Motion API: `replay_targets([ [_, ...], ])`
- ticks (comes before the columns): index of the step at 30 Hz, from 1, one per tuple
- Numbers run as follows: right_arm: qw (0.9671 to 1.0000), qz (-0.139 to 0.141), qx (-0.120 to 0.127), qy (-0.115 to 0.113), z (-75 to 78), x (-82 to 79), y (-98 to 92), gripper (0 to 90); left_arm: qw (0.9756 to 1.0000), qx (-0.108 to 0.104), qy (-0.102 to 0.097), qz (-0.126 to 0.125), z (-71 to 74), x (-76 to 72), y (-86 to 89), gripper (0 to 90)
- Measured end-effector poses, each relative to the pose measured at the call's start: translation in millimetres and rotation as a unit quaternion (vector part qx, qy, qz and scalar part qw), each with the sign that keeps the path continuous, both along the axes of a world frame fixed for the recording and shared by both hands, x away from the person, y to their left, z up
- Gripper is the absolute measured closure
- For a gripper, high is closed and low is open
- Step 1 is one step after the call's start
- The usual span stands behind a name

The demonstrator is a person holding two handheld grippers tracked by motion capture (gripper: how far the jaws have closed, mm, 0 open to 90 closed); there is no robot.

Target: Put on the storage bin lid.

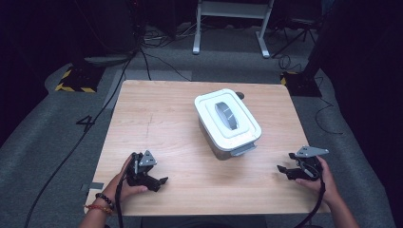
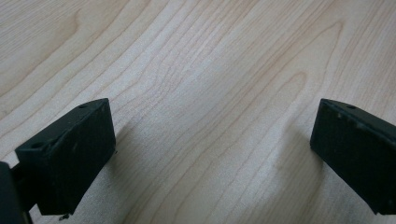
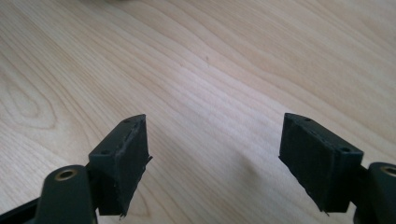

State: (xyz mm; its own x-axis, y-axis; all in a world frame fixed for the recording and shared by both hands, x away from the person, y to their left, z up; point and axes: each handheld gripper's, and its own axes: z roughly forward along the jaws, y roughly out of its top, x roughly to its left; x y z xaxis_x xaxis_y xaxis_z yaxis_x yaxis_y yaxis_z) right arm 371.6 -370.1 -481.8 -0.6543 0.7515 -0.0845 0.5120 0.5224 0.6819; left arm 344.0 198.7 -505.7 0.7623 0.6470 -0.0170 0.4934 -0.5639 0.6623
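Worktop (image 1: 157, 123) of pale wood; a white lidded box (image 1: 227, 122) sits ahead, between both tools. Left tool (image 1: 161, 183) and right tool (image 1: 282, 169) rest spread wide, empty. Approach the box evenly from both sides.

Setting: lab or recording studio, not a home. Evidence: a single light wooden worktop (image 1: 157, 123) standing alone on grey carpet (image 1: 43, 137); black cables (image 1: 102, 107) trailing across the floor; yellow-and-black hazard tape on a stand base (image 1: 76, 80); dark surroundings behind; legs of a white frame (image 1: 230, 26) at the far side
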Motion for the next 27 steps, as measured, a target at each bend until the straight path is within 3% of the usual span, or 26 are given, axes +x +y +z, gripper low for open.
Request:
replay_targets([
  [6,0.9995,-0.023,0.018,0.013,-13.1,-4.1,-15.6,22.8,1.0,0.0,0.0,-0.001,0.0,0.3,0.1,0.3],
  [8,0.9989,-0.029,0.034,0.016,-15.5,-5.8,-21.4,22.5,1.0,-0.001,0.0,-0.001,-0.1,0.6,0.0,0.3],
  [13,0.9972,-0.045,0.06,-0.008,-21.7,-14.8,-30.8,22.6,1.0,-0.001,0.0,0.0,-0.1,0.7,0.0,0.3],
  [27,0.9968,-0.054,0.059,-0.01,-21.8,-15.6,-29.6,22.2,1.0,0.0,-0.001,0.003,-0.1,0.5,0.0,0.4],
])
